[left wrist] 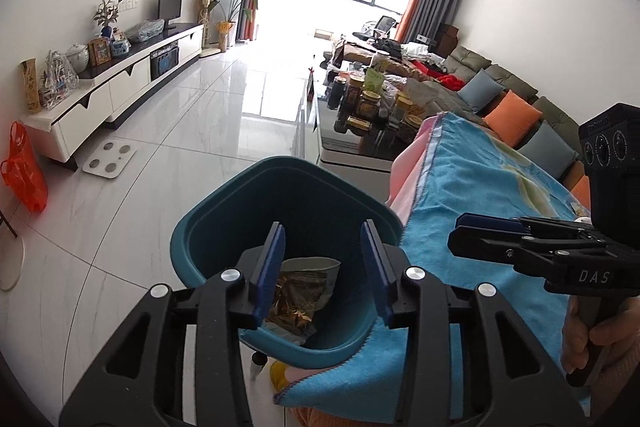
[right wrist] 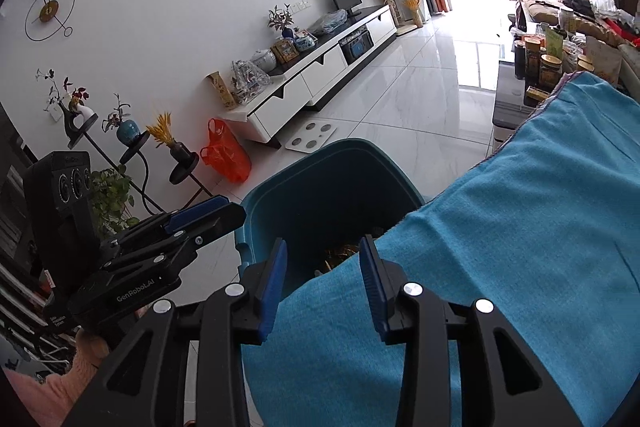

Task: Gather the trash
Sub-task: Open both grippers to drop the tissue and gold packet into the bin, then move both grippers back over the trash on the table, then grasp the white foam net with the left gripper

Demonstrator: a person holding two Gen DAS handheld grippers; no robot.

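Observation:
A teal trash bin [left wrist: 208, 239] stands on the floor against a surface draped with a blue towel [left wrist: 480, 187]. A crumpled gold wrapper and a paper piece [left wrist: 300, 299] lie at its bottom. My left gripper [left wrist: 322, 233] hovers over the bin's mouth, open, with nothing between its blue pads. In the right wrist view the bin [right wrist: 280, 195] shows a bit of gold trash [right wrist: 340, 251]. My right gripper [right wrist: 324, 243] hangs open over the towel [right wrist: 520, 227] where it meets the bin, holding nothing. Each gripper shows in the other's view: right [left wrist: 456, 231], left [right wrist: 236, 213].
A white TV cabinet [left wrist: 120, 87] lines the left wall, with an orange plastic bag [left wrist: 24, 171] and a white floor scale [left wrist: 108, 159] before it. A low table crowded with jars [left wrist: 368, 107] and a sofa with cushions [left wrist: 512, 115] lie beyond the towel. Plant stands [right wrist: 132, 147] stand at left.

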